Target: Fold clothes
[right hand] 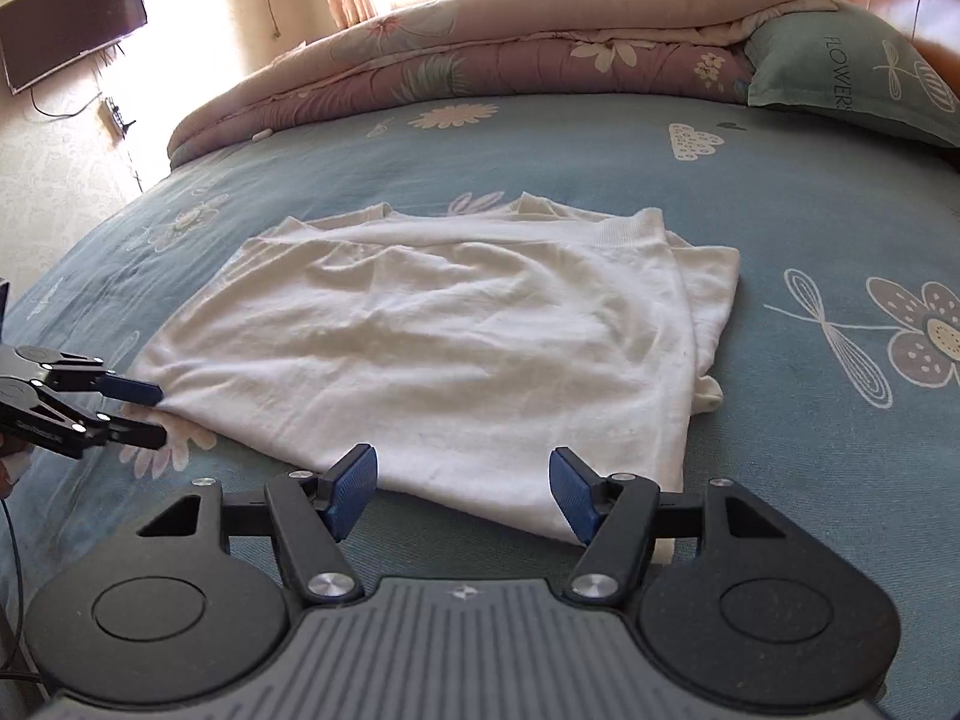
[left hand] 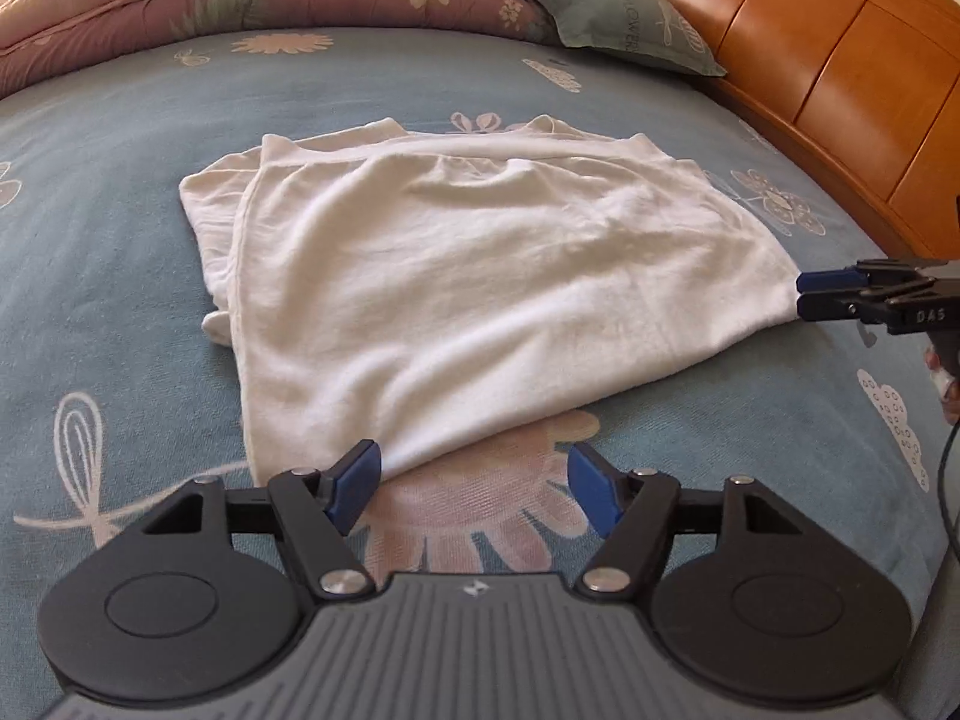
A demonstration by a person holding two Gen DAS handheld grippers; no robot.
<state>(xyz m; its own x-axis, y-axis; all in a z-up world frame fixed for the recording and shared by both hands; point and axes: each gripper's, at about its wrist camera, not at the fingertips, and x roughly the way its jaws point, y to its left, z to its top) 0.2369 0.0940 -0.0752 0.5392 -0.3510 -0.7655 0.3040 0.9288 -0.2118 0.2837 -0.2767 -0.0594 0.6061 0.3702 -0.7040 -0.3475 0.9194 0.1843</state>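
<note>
A white garment (left hand: 468,276) lies folded in layers on the blue flowered bed; it also shows in the right wrist view (right hand: 456,348). My left gripper (left hand: 474,486) is open, its blue pads at the garment's near corner, nothing between them. In the right wrist view the left gripper (right hand: 150,414) shows at the left, jaws apart at the garment's corner. My right gripper (right hand: 465,489) is open over the garment's near edge. In the left wrist view the right gripper (left hand: 807,297) shows at the garment's right corner, fingers slightly apart.
A folded pink flowered quilt (right hand: 510,48) lies along the far side of the bed. A green pillow (right hand: 852,72) sits by the orange wooden headboard (left hand: 840,60). A wall television (right hand: 72,24) hangs at the far left. A black cable (left hand: 948,480) trails at the right.
</note>
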